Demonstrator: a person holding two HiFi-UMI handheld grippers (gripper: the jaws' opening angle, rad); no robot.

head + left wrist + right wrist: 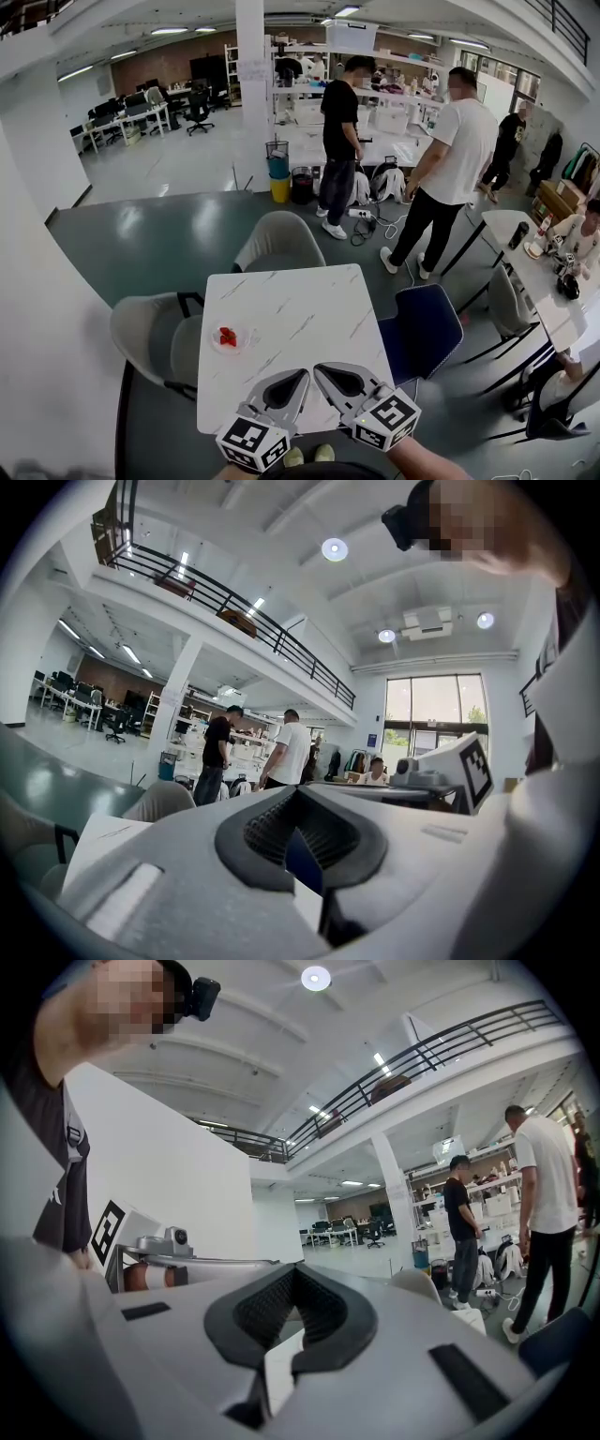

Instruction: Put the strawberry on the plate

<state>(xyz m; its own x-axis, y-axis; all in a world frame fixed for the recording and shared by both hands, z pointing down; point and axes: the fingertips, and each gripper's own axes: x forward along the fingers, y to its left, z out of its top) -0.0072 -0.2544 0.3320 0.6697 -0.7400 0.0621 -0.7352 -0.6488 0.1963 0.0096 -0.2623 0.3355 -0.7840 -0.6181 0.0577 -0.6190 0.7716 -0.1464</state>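
Marble table (pixel 300 319): strawberry (pixel 227 337) seemingly sits on the plate (pixel 246 344), left; left gripper (pixel 302 374) and right gripper (pixel 321 369) closed, empty. Leave it, or pinch gently.

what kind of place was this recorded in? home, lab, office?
Looks like an open-plan office or lab hall: rows of desks with office chairs at the back, cluttered workbenches where people stand, and a railed mezzanine overhead.
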